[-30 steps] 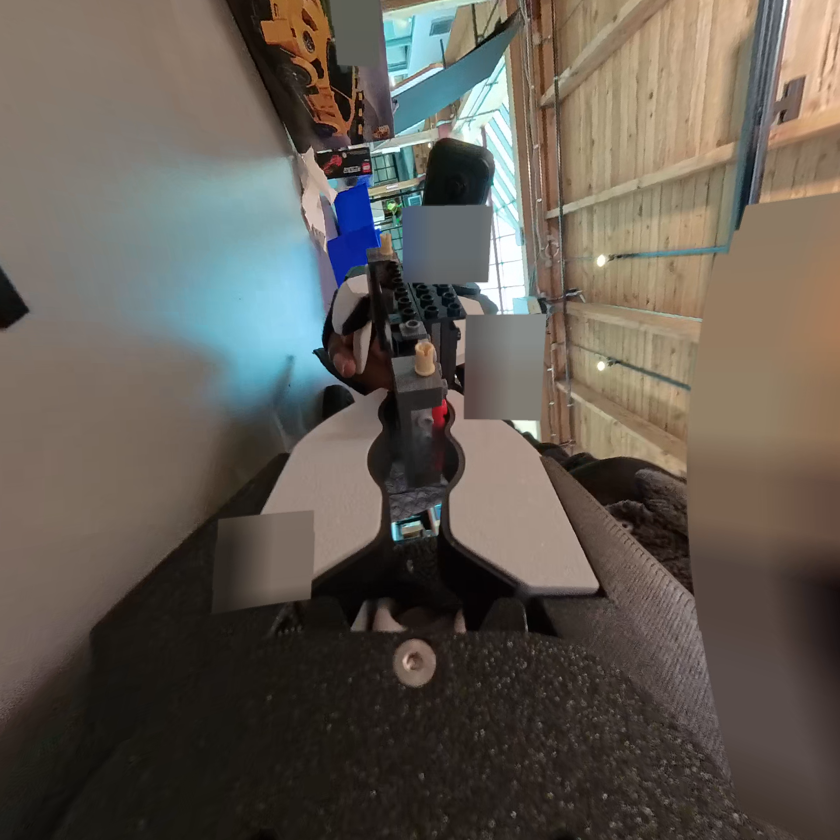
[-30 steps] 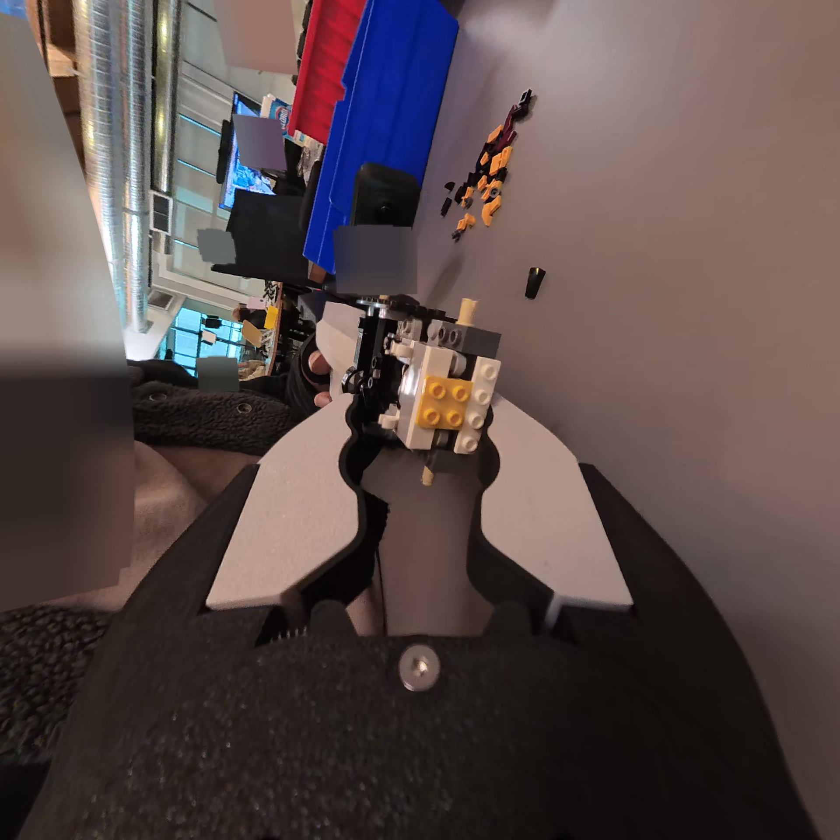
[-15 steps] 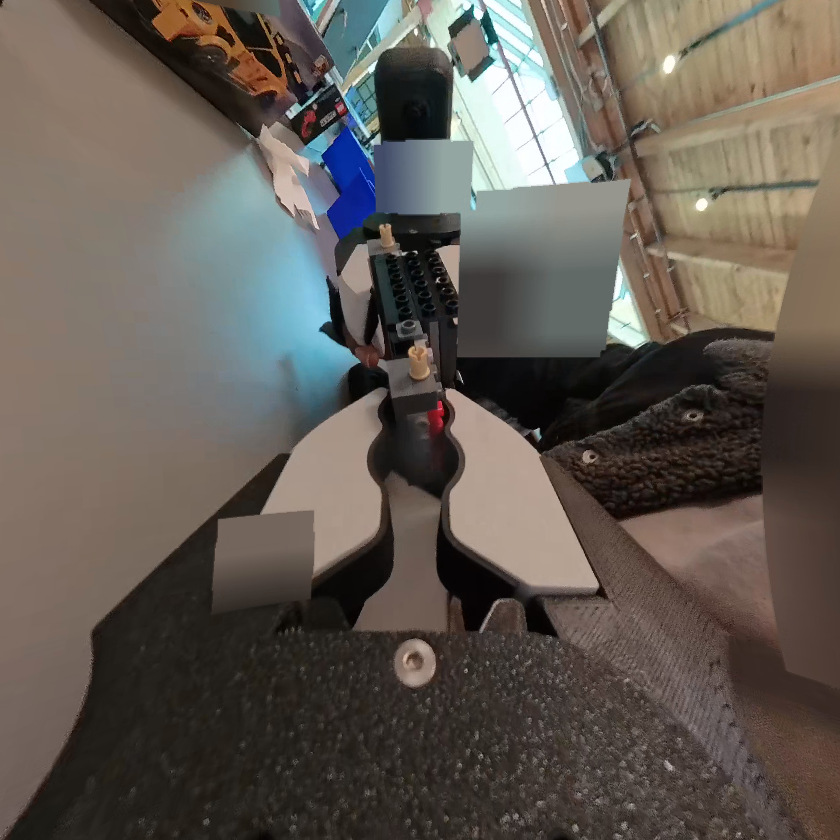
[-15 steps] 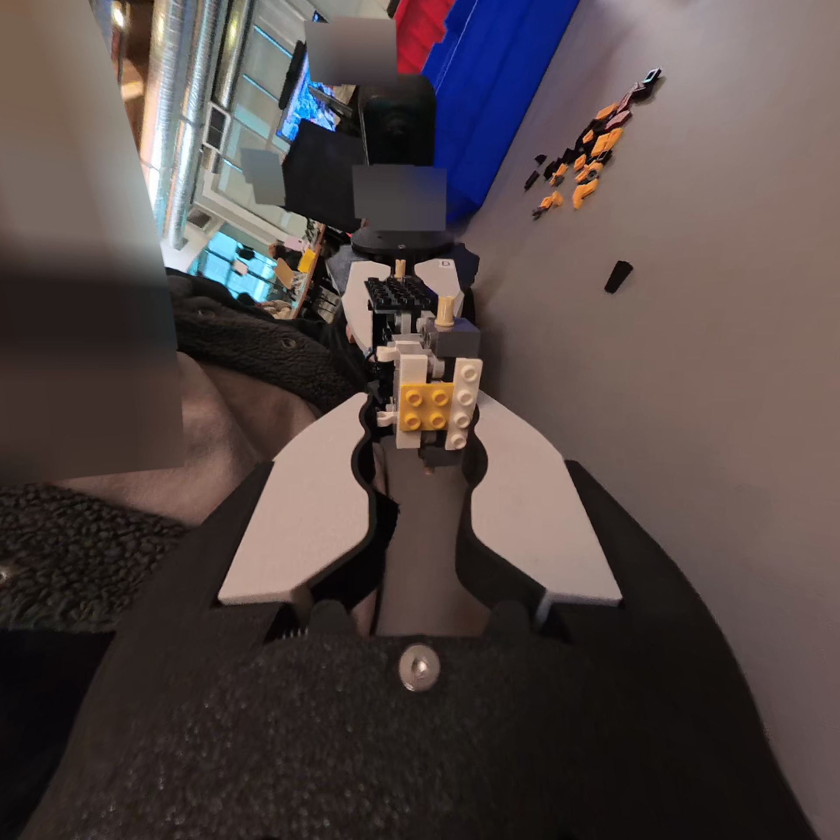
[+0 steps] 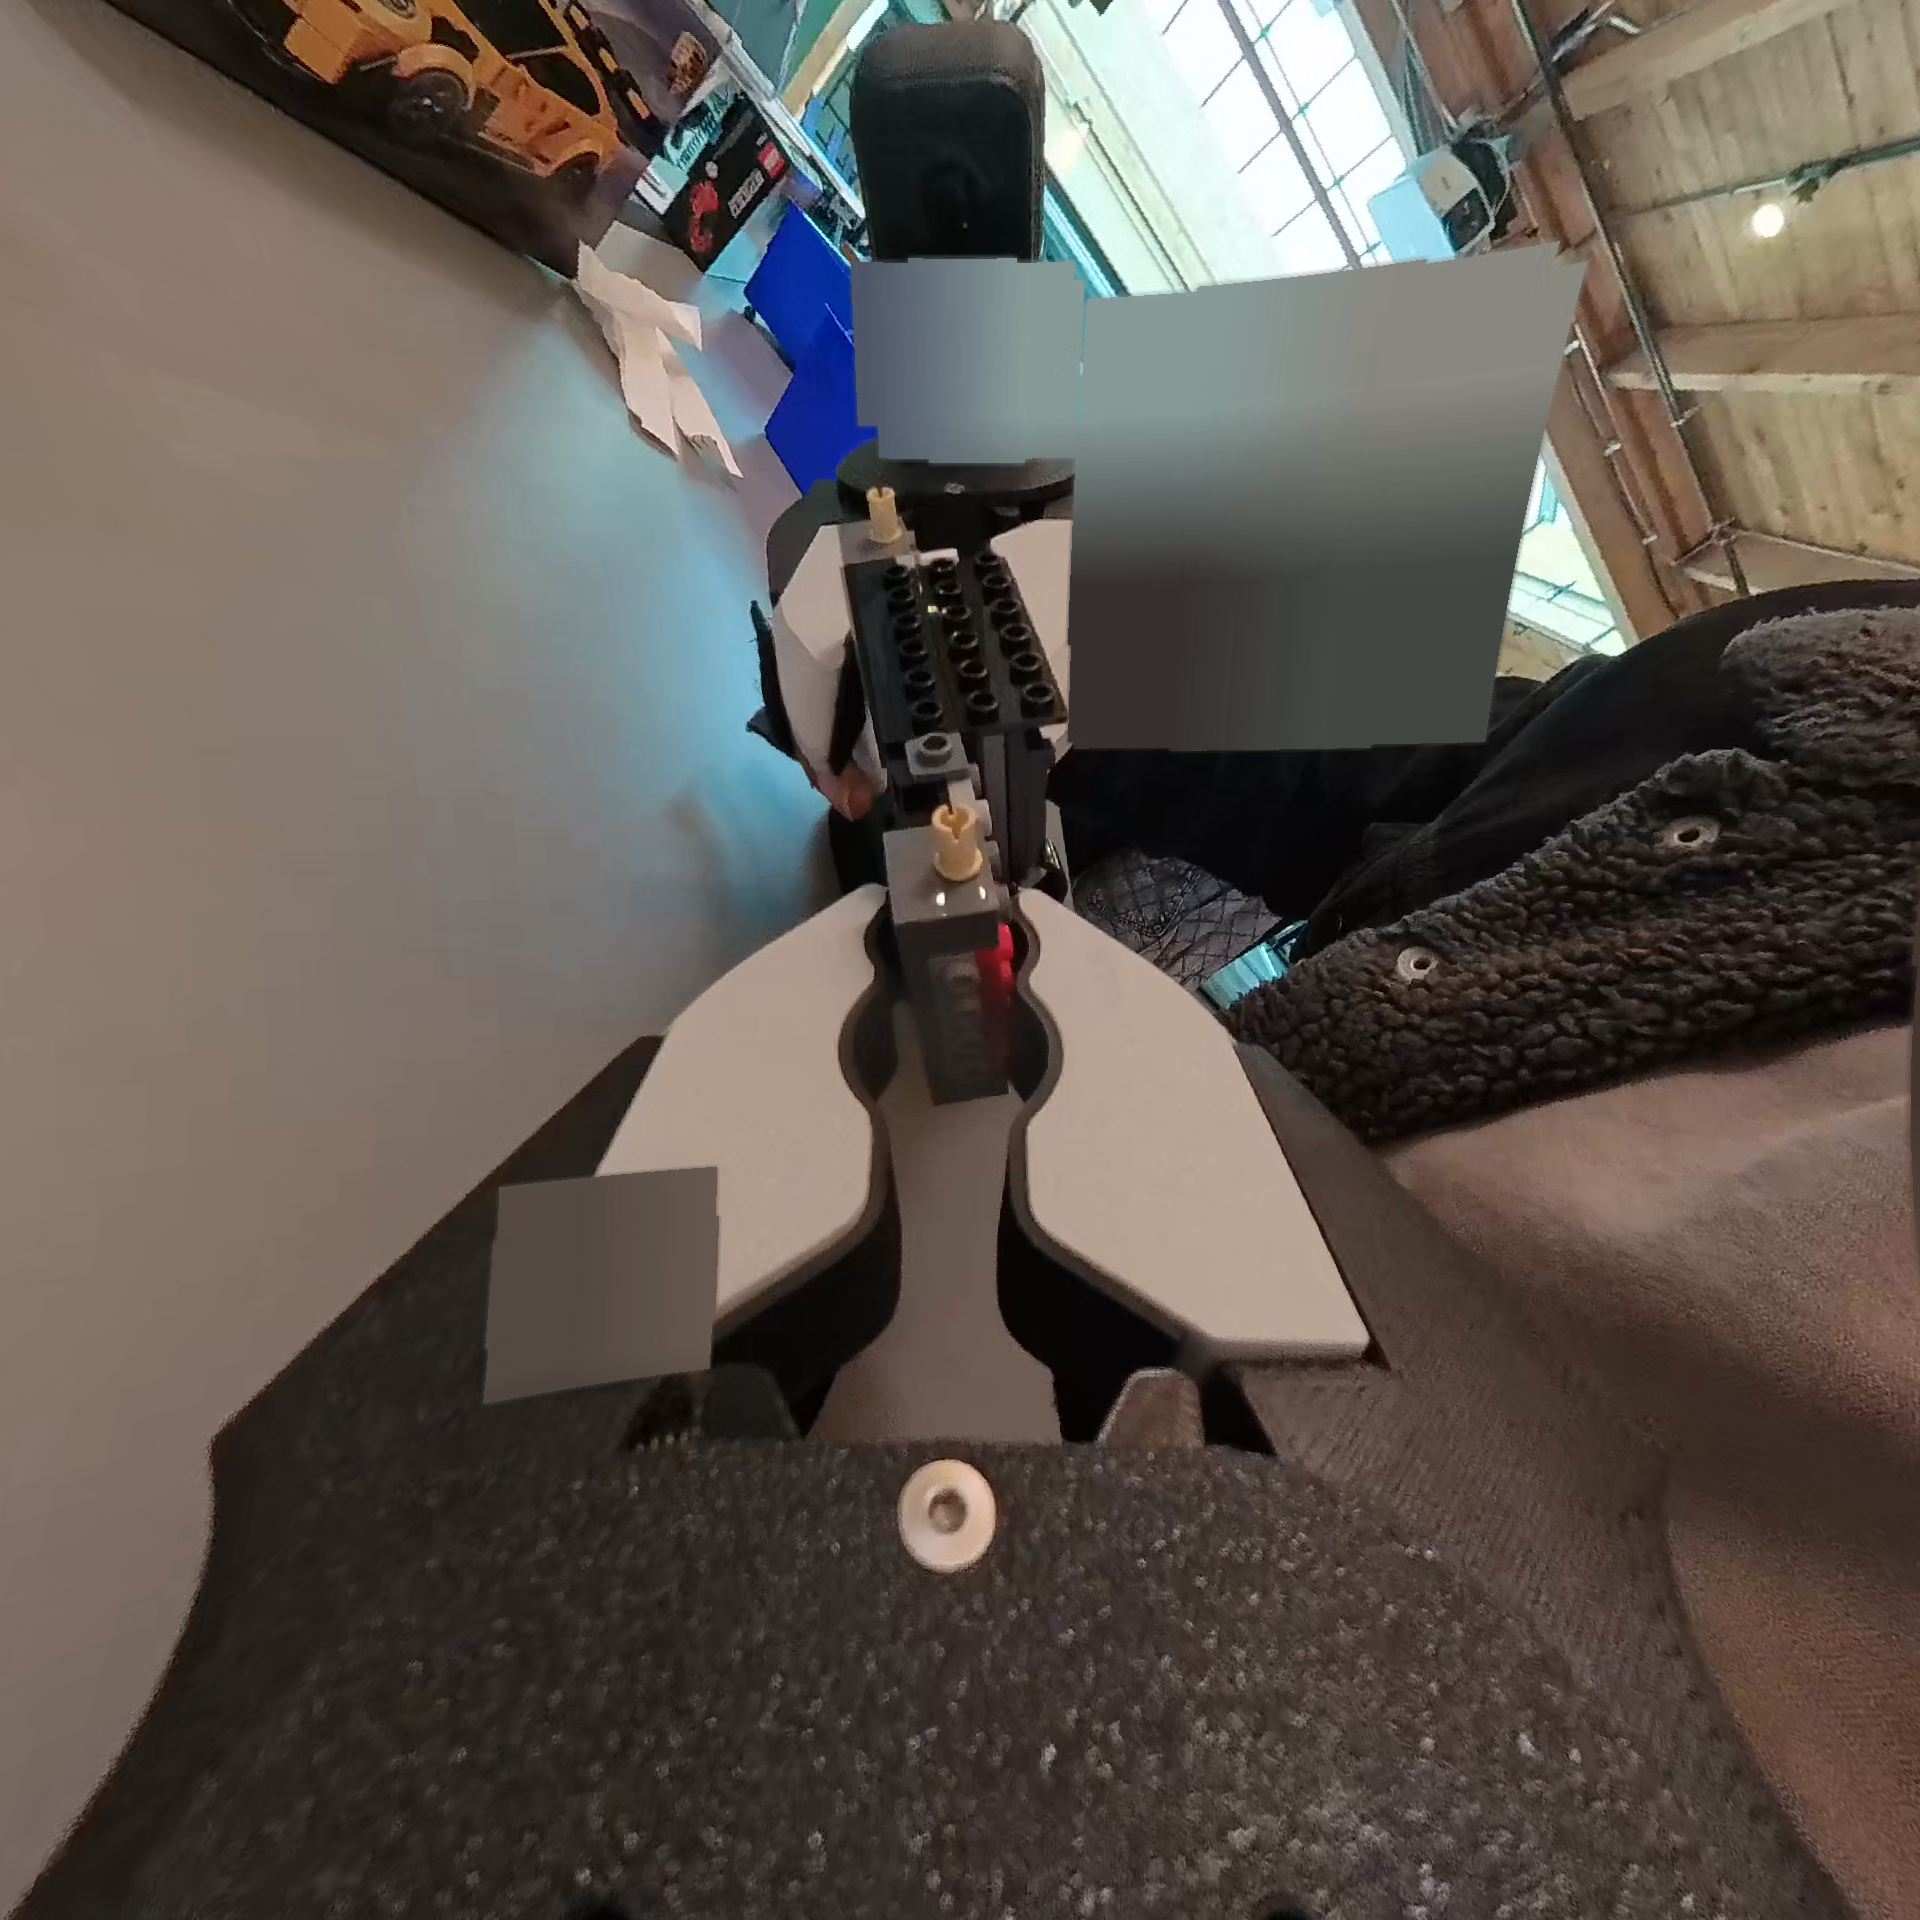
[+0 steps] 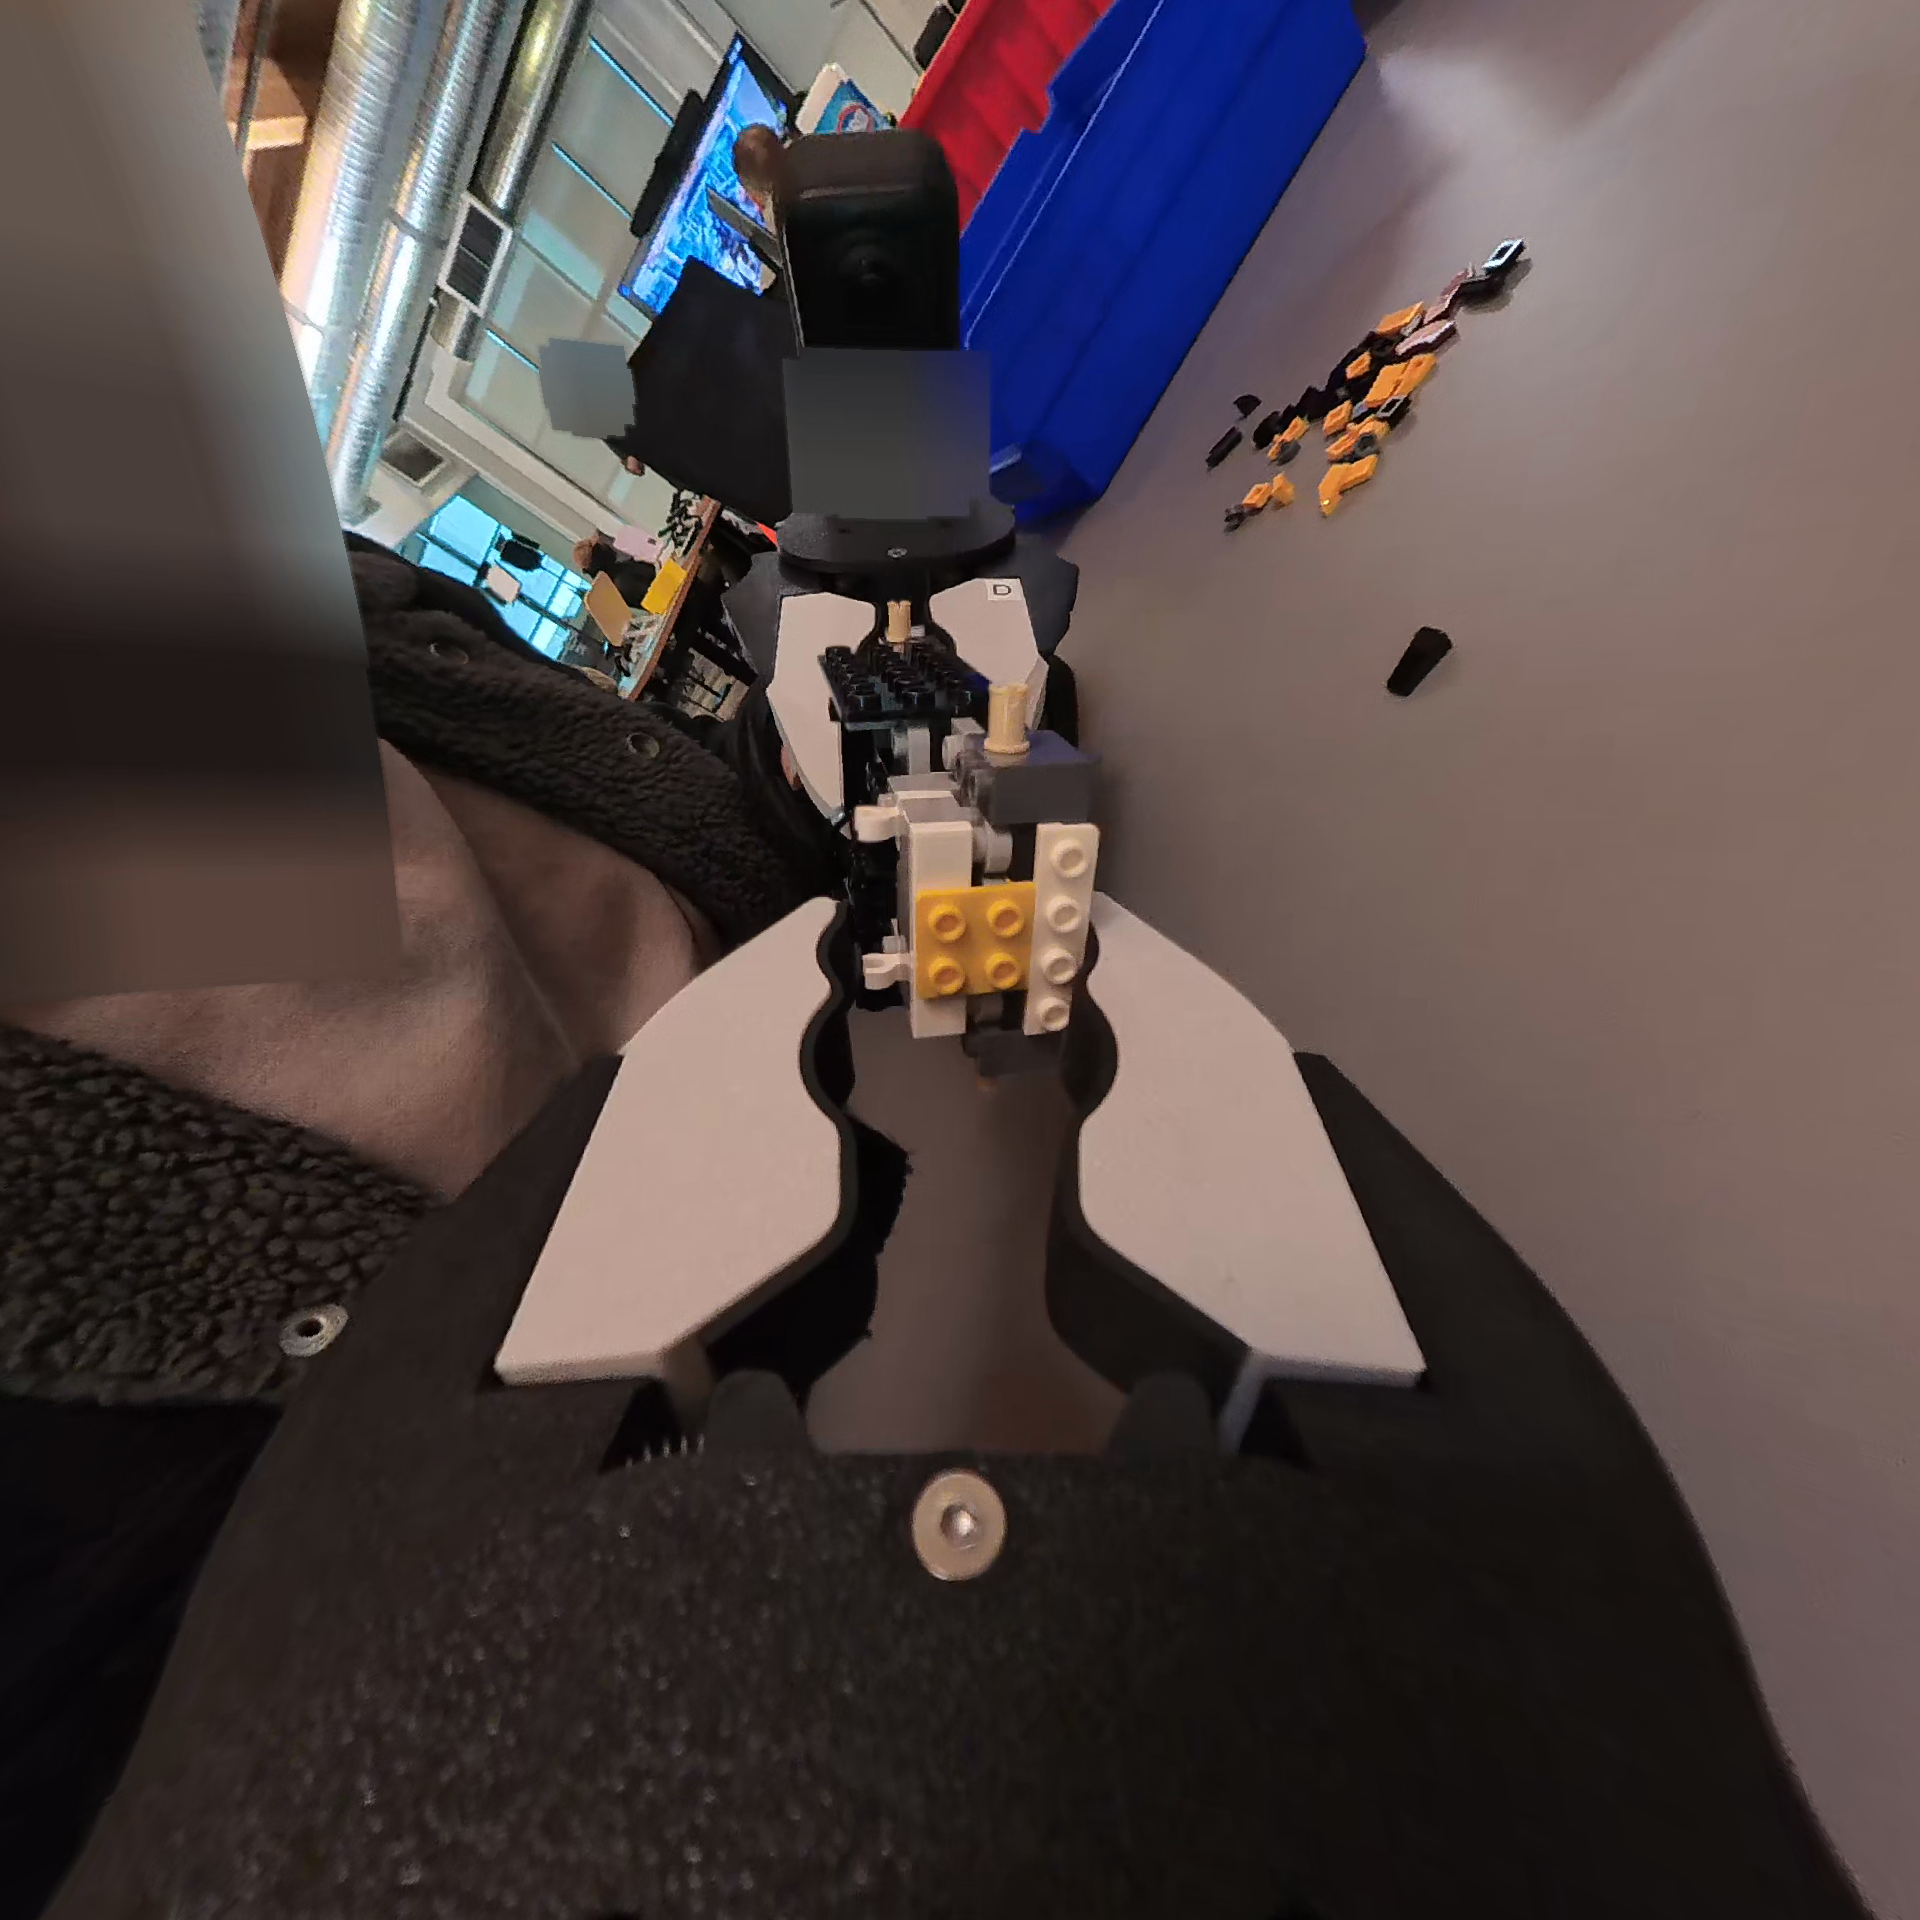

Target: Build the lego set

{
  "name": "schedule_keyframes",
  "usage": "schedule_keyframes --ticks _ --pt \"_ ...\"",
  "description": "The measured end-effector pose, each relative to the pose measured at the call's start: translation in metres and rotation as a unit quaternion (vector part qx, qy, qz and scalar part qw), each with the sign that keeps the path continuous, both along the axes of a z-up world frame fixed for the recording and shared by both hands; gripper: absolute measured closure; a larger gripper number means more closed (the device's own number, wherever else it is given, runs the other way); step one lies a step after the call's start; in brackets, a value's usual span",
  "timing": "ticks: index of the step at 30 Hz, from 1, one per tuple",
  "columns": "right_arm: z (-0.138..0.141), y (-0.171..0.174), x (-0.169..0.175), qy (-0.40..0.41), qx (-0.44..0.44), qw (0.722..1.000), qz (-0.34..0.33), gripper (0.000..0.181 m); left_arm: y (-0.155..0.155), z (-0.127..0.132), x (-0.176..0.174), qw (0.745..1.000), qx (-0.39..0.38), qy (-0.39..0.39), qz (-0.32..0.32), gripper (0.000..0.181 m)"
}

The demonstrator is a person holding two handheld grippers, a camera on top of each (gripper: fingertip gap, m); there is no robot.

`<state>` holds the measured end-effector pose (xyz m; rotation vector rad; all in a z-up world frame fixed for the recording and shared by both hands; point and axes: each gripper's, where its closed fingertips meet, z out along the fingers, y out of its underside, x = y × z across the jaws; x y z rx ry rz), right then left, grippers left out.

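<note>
A partly built lego model hangs in the air between my two grippers, beside the grey table (image 5: 312, 644). In the left wrist view my left gripper (image 5: 951, 914) is shut on its dark grey end with a red piece; the black studded plate (image 5: 966, 644) and tan pegs extend away to the right gripper's white fingers (image 5: 816, 623). In the right wrist view my right gripper (image 6: 961, 925) is shut on the white end with a yellow plate (image 6: 977, 945). The left gripper's fingers (image 6: 805, 686) hold the far end.
Loose orange and black pieces (image 6: 1351, 405) and a single black piece (image 6: 1418, 660) lie on the table. Blue bins (image 6: 1122, 229) and a red bin (image 6: 977, 94) stand behind. A box with a yellow car picture (image 5: 447, 94) and white paper (image 5: 655, 353) lie farther off. A person's dark fleece jacket (image 5: 1558, 935) is close. The grippers' ends are close to 4 centimetres from one another.
Both grippers have swung together with the model held between them, so the background has turned in both views. Both stay shut on the model.
</note>
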<state>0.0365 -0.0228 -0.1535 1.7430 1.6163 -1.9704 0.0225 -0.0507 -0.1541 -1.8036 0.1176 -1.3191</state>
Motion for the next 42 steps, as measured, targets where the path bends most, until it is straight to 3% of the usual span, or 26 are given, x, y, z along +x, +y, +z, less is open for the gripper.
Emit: schedule_keyframes --ticks 13,21,26,42 --pt "-0.005 -0.005 0.008 -0.023 -0.020 0.999 -0.010 0.147 -0.004 -0.008 0.005 1.000 -0.004 0.024 -0.019 0.165" --pt "0.011 -0.006 0.002 0.032 0.027 0.999 -0.025 0.141 -0.001 0.007 -0.003 0.991 -0.042 -0.123 -0.029 0.165" --pt "0.015 -0.006 0.001 0.041 0.055 0.997 -0.028 0.142 -0.002 0.010 -0.003 0.990 -0.041 -0.133 -0.033 0.165" --pt "0.019 -0.019 0.018 0.063 0.028 0.998 0.001 0.149 -0.017 0.005 0.018 0.994 0.063 0.062 -0.064 0.163"
